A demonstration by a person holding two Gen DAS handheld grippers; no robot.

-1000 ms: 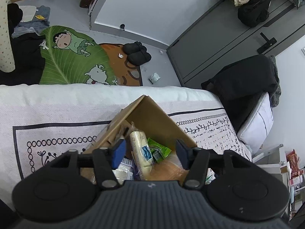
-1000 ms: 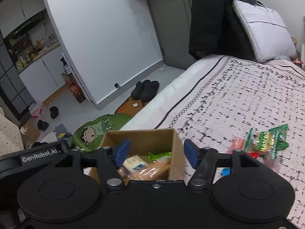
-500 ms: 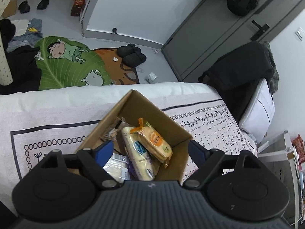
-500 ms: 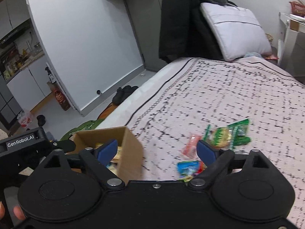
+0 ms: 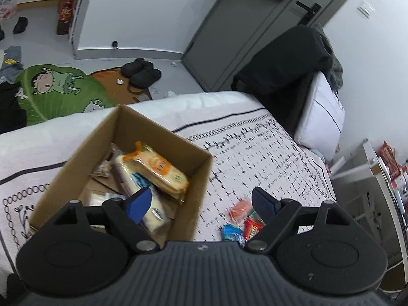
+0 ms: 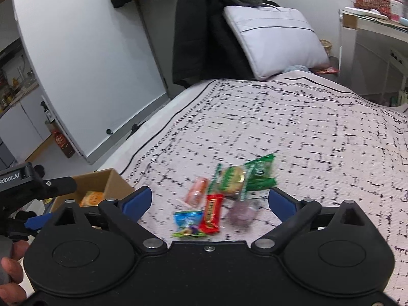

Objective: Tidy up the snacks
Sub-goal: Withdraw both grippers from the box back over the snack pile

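An orange-labelled packet (image 5: 159,172), absent from the cardboard box (image 5: 196,199) a second ago, is now seen lying on top of the wrapped snacks inside it. The left hand-held gripper (image 5: 201,201) is spread wide and empty, shifted from above the box toward its right edge. The right hand-held gripper (image 6: 210,201) has been swung away from the box and is held wide open, empty, over the loose snack pile (image 6: 219,196) on the bed (image 6: 318,132). One item is judged stowed; the next pick is judged to be from that pile, where the red bar (image 6: 211,213) and blue packet (image 6: 187,220) lie nearest.
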